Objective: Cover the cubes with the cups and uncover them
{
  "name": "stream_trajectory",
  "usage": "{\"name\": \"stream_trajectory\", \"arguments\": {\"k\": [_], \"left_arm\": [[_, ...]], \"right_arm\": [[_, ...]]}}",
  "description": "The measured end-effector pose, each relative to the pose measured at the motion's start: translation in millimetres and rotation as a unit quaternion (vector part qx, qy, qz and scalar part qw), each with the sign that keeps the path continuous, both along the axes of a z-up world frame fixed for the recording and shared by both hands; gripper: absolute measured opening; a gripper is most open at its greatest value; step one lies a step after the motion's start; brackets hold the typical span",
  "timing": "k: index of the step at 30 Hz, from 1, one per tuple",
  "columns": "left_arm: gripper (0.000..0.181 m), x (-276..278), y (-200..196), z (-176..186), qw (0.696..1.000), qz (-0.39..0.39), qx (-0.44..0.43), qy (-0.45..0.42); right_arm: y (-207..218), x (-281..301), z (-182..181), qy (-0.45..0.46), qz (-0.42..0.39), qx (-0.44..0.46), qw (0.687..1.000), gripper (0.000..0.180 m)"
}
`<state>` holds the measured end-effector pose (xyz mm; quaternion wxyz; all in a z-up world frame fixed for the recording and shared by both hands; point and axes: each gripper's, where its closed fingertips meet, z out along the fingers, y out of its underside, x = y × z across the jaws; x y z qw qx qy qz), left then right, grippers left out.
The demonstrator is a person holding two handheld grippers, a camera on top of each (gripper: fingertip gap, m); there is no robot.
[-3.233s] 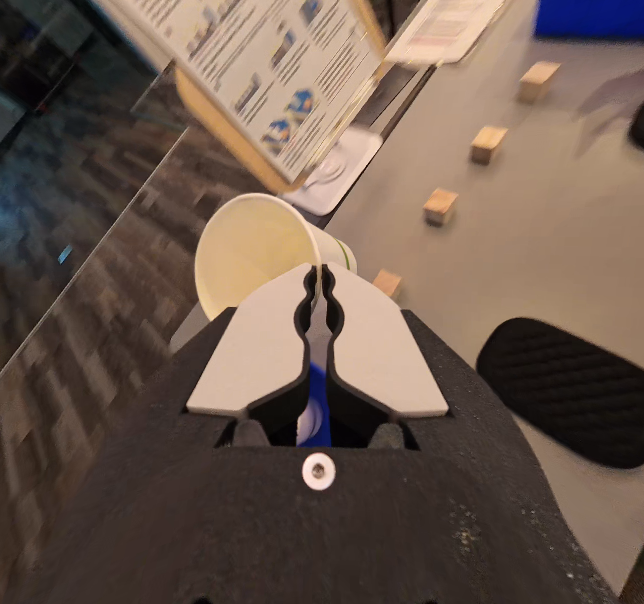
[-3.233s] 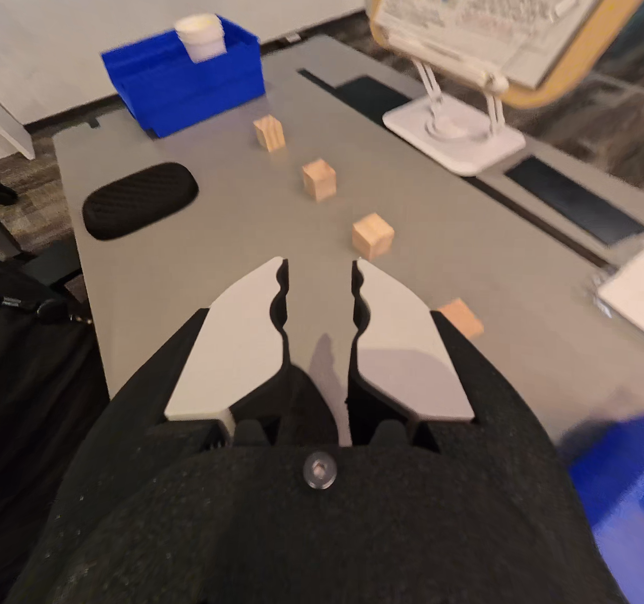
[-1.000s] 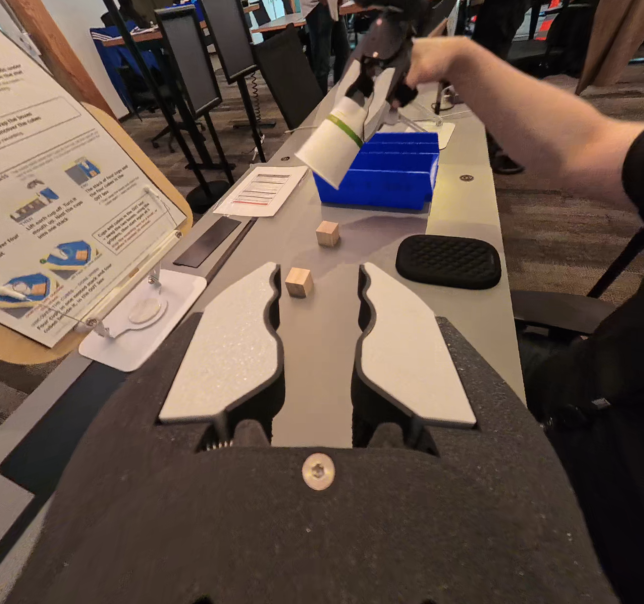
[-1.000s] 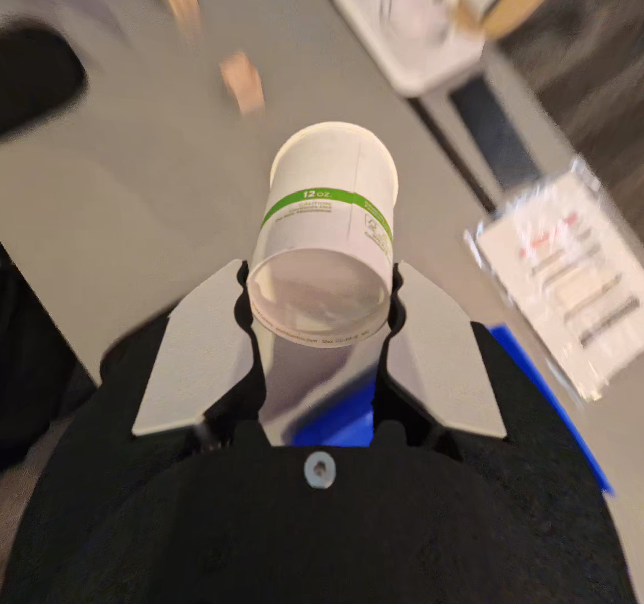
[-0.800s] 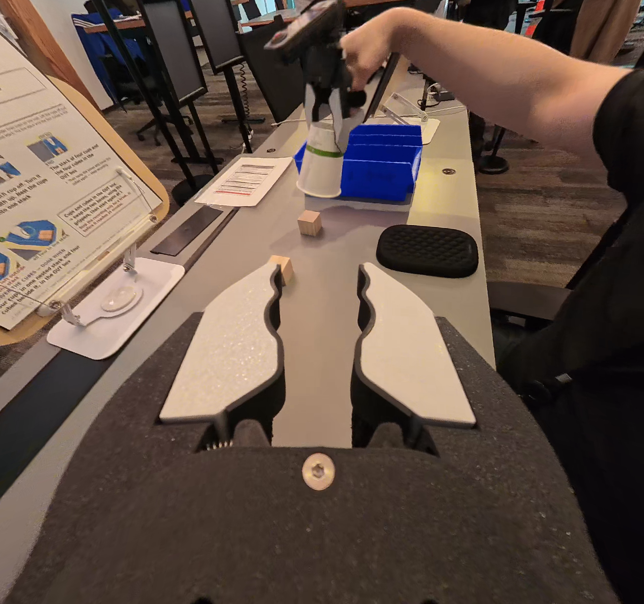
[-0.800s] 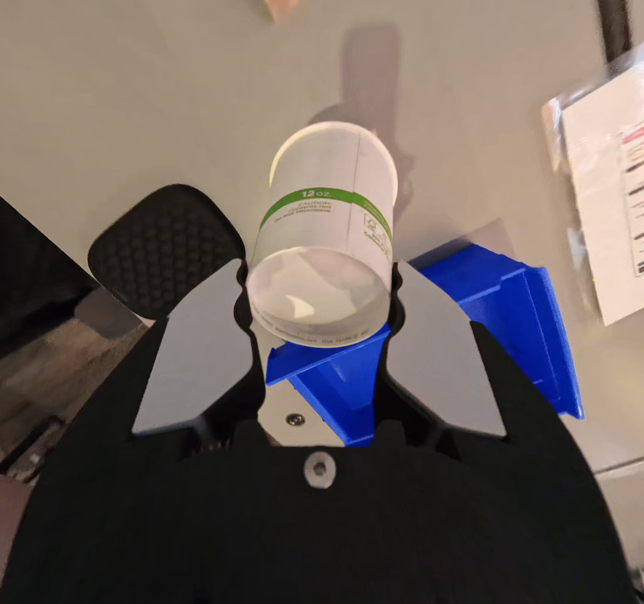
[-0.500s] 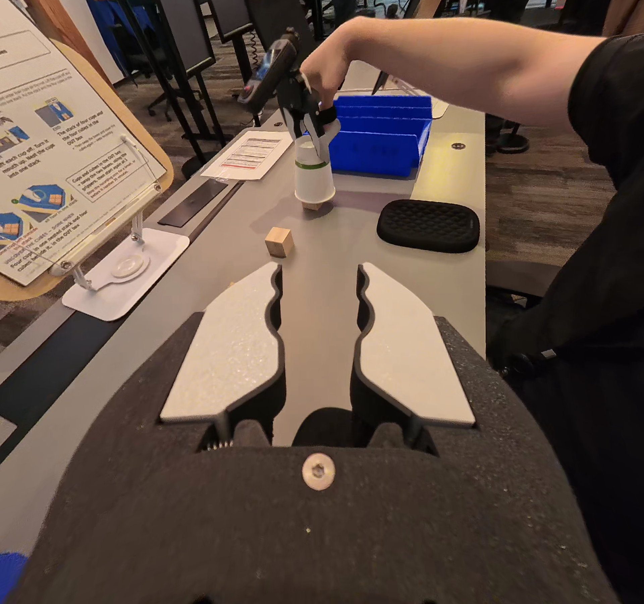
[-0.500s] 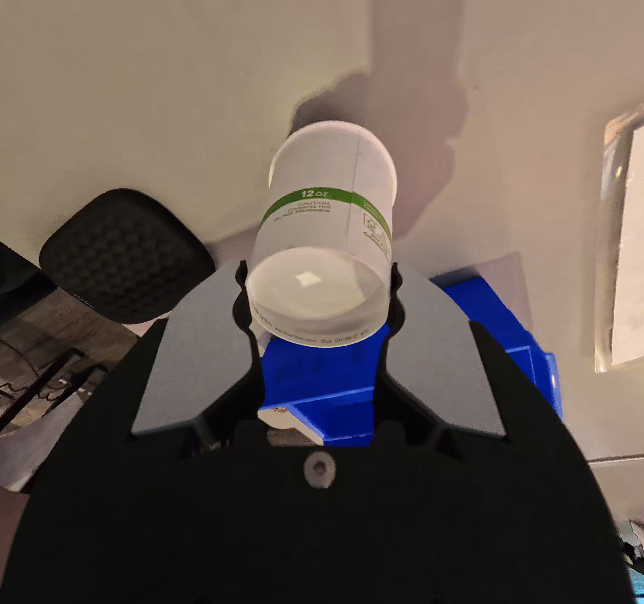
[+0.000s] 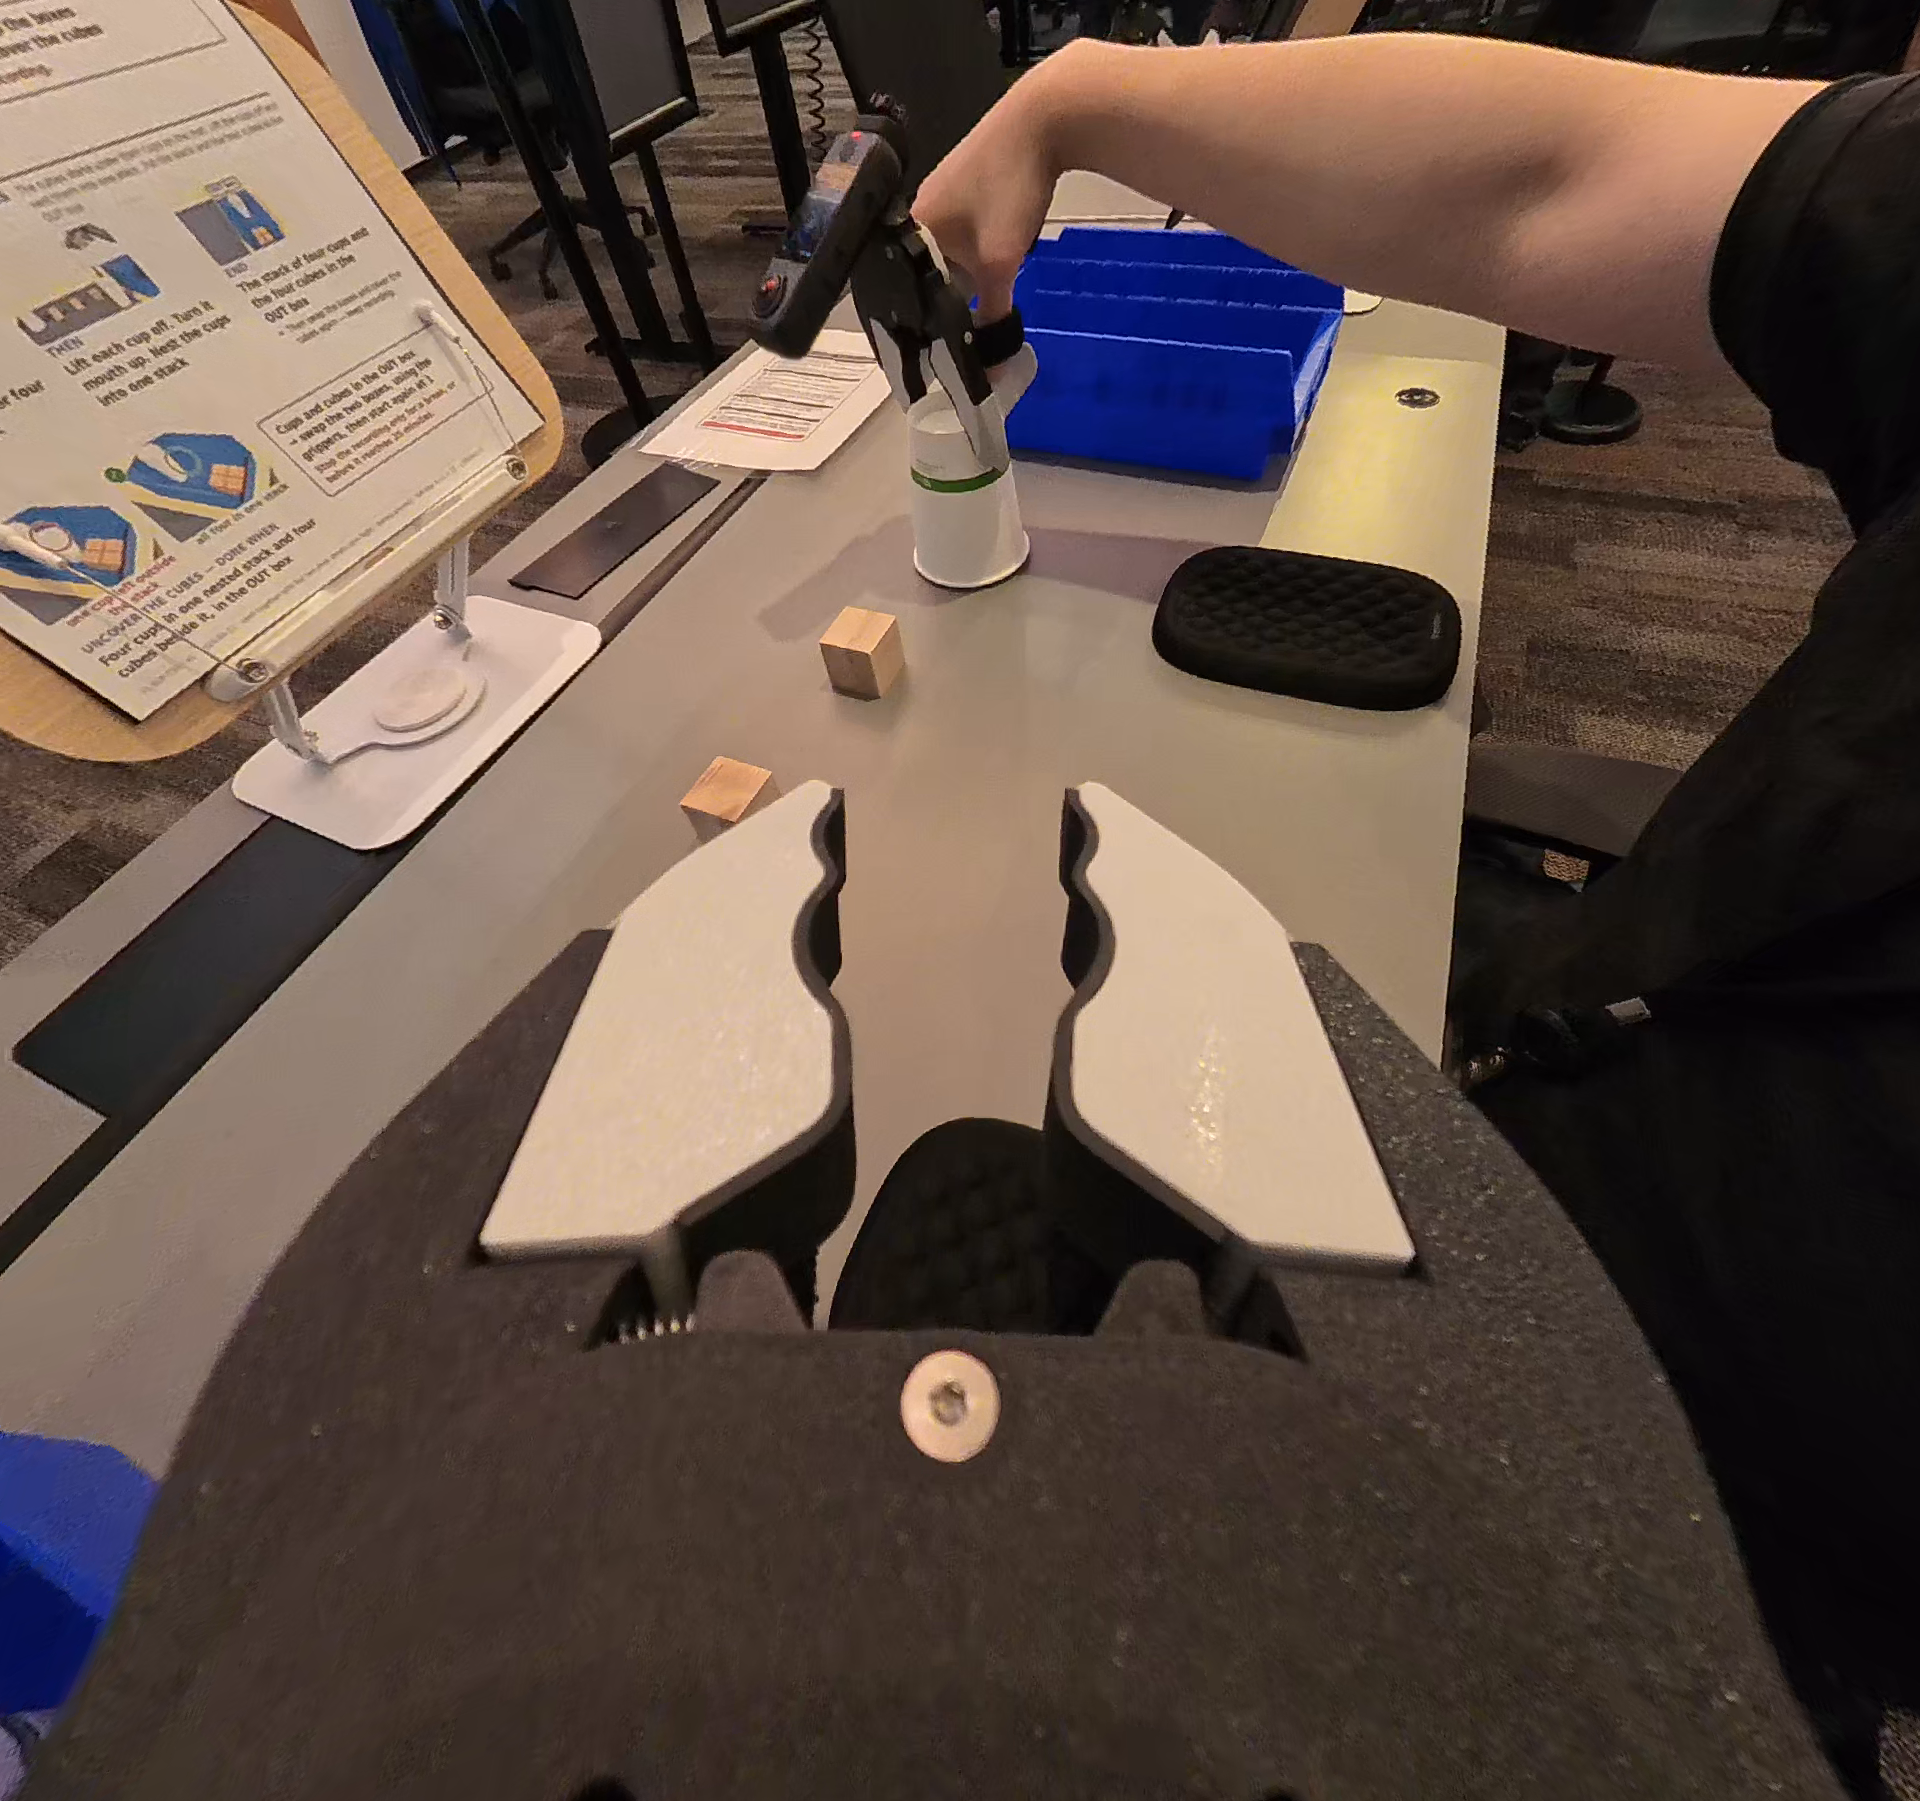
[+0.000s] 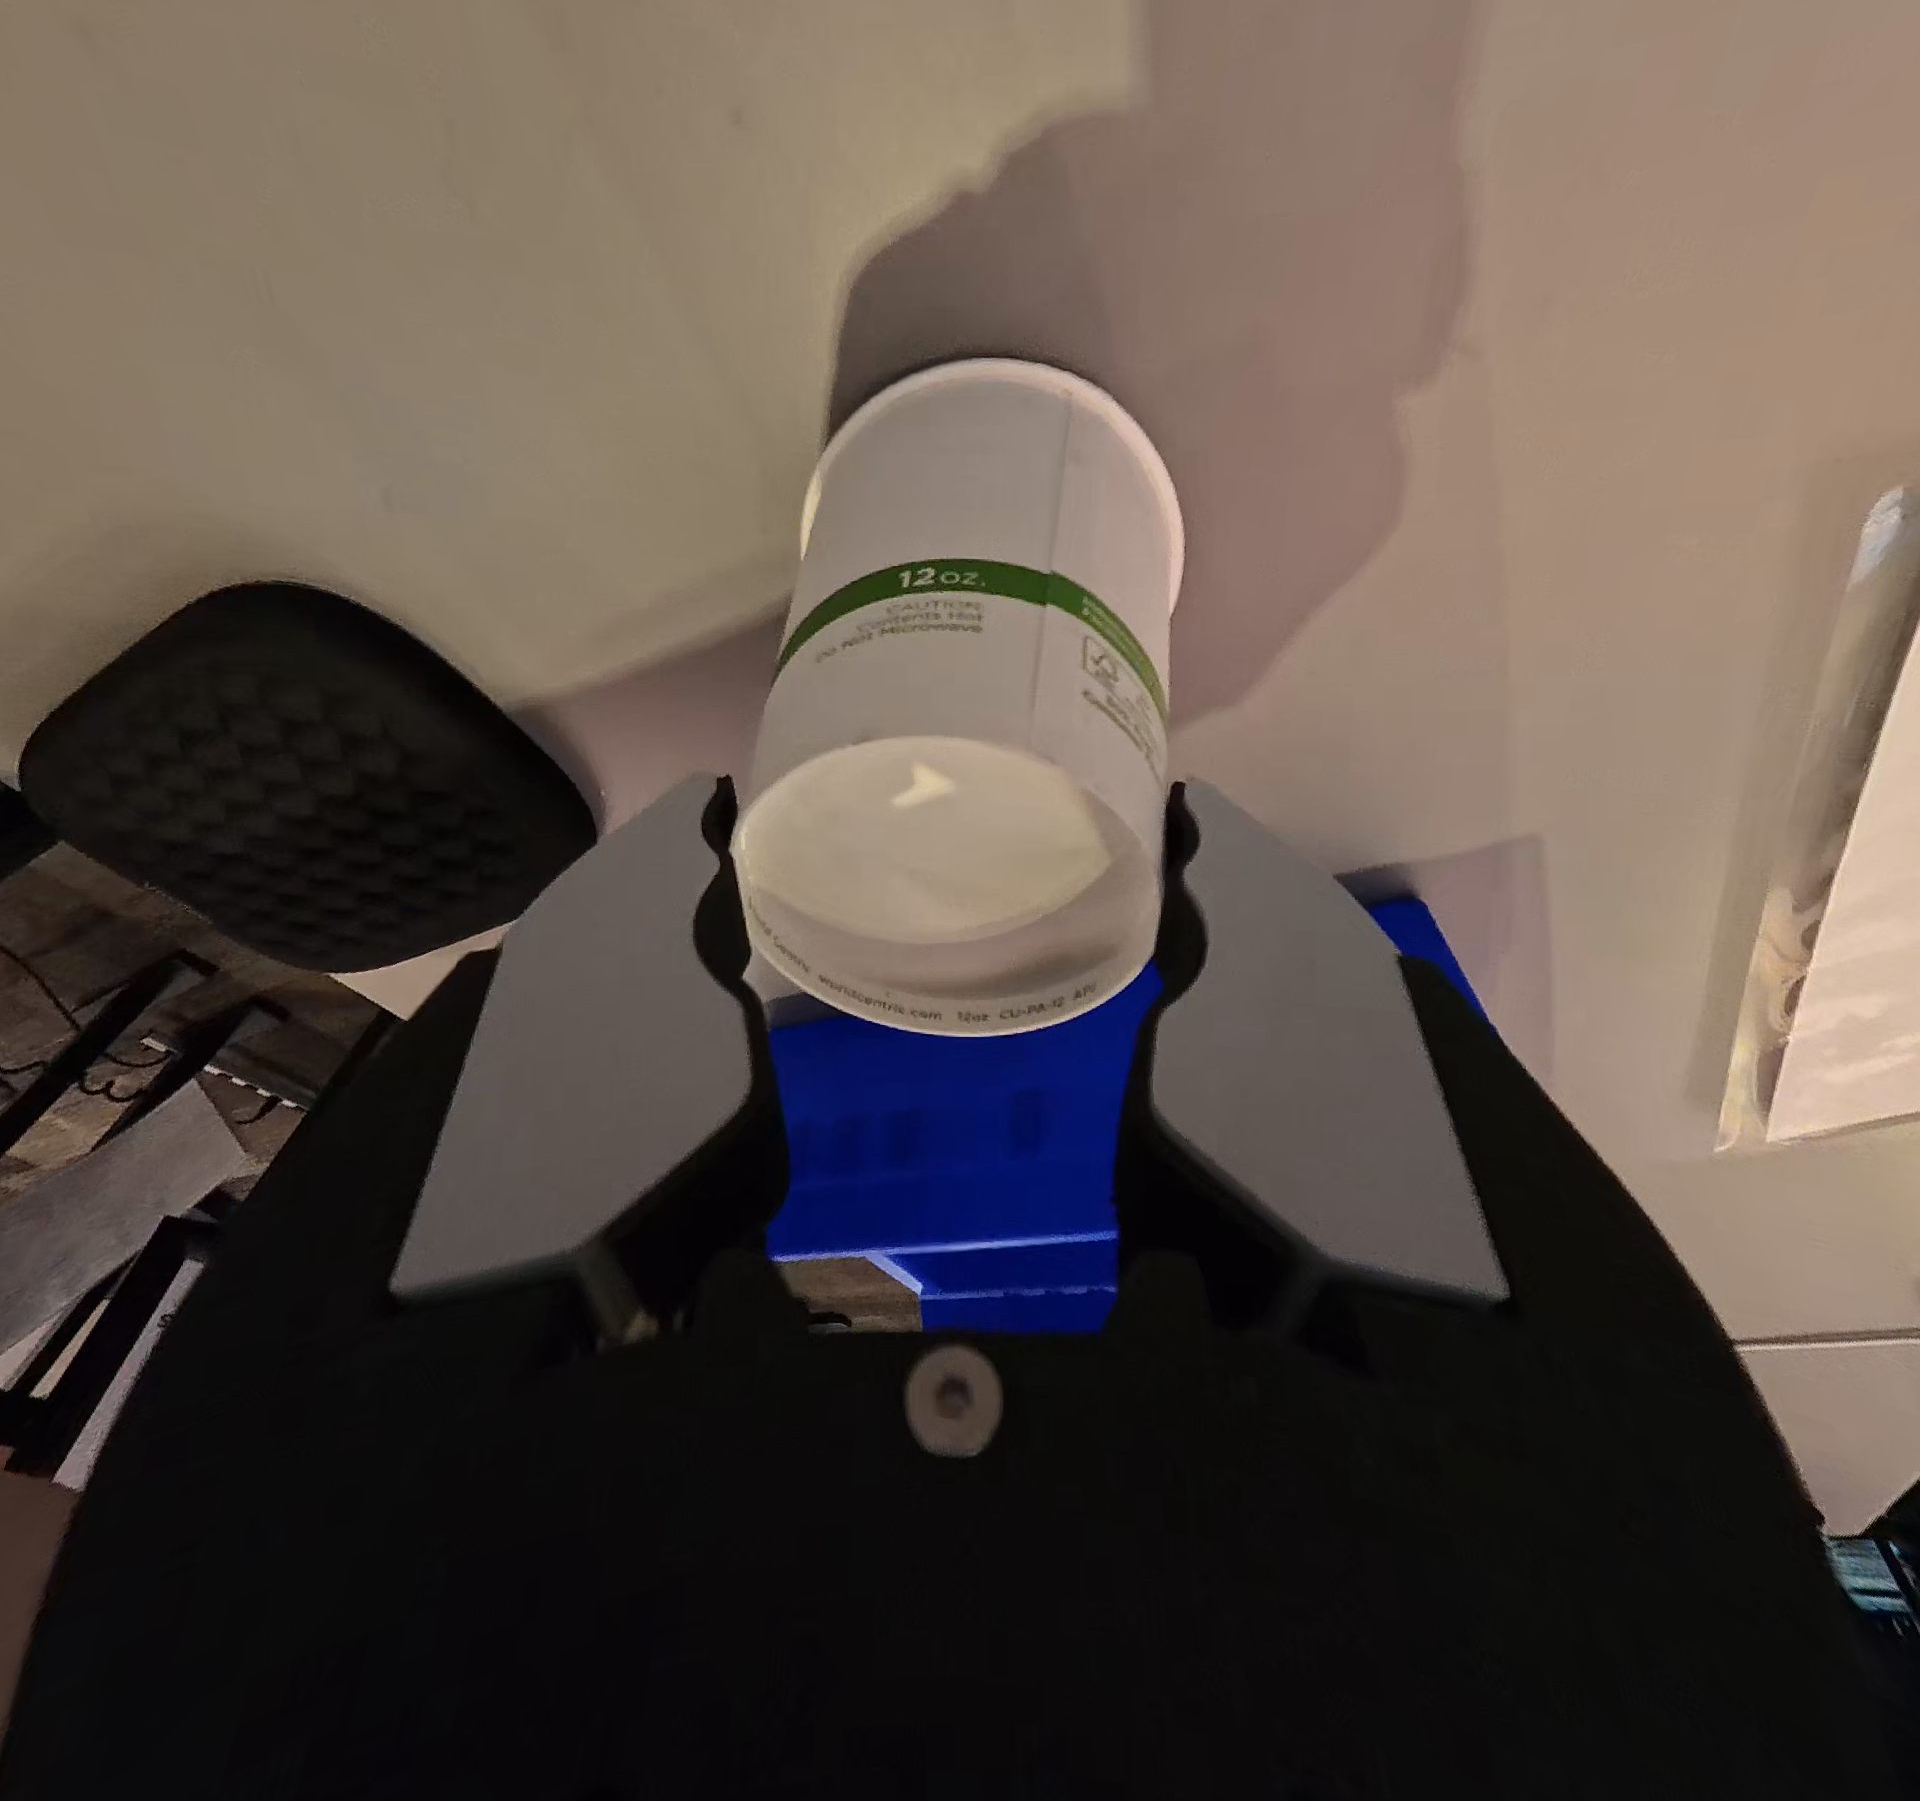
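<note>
A white paper cup point(image 9: 966, 515) with a green band stands mouth down on the grey table point(image 9: 1091, 764), in front of the blue bin point(image 9: 1164, 369). My right gripper point(image 10: 945, 795) is shut on the cup's point(image 10: 977, 588) upturned base and points straight down; it also shows in the left wrist view point(image 9: 956, 411), held by a hand. Whatever is under the cup is hidden. Two wooden cubes lie uncovered, one point(image 9: 860, 650) near the cup and one point(image 9: 724, 790) by my left fingertip. My left gripper point(image 9: 951, 795) is open and empty above the table.
A black pad point(image 9: 1309, 624) lies right of the cup, and a second one point(image 9: 966, 1221) is under my left gripper. An instruction board on a white stand point(image 9: 416, 712) is on the left. A paper sheet point(image 9: 779, 401) lies beside the bin. A person's arm reaches across at the right.
My right gripper has turned the cup mouth down and lowered it over the far cube onto the table. My left gripper let go of its cup 3 s ago and is open.
</note>
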<state>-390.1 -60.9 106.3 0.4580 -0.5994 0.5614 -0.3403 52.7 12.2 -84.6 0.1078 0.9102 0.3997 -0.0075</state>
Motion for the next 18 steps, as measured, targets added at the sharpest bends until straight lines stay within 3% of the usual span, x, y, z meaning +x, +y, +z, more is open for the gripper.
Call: {"name": "stream_trajectory", "arguments": {"k": [1, 6, 10, 15, 18], "left_arm": [[0.039, -0.9, 0.7, -0.1, 1.000, 0.001, 0.000, 0.000], [0.044, -10.5, 9.8, -1.5, 1.000, 0.018, -0.002, 0.008], [0.048, -49.0, 34.4, 8.3, 0.997, 0.075, 0.017, 0.028], [0.043, -155.5, 116.6, 2.1, 0.957, 0.250, 0.052, 0.138], [0.038, -199.9, 157.1, -22.8, 0.936, 0.281, 0.035, 0.211]], "right_arm": [[0.6, -0.6, -0.9, 0.002, 0.001, 0.002, 1.000, 0.077], [4.0, -3.4, -0.6, 0.014, -0.002, 0.019, 1.000, 0.083], [14.5, -6.2, 19.8, 0.033, 0.004, 0.091, 0.995, 0.094], [17.4, -30.4, 86.8, 0.117, 0.031, 0.258, 0.958, 0.097], [-1.4, -48.3, 117.8, 0.163, 0.051, 0.323, 0.931, 0.094]]}}
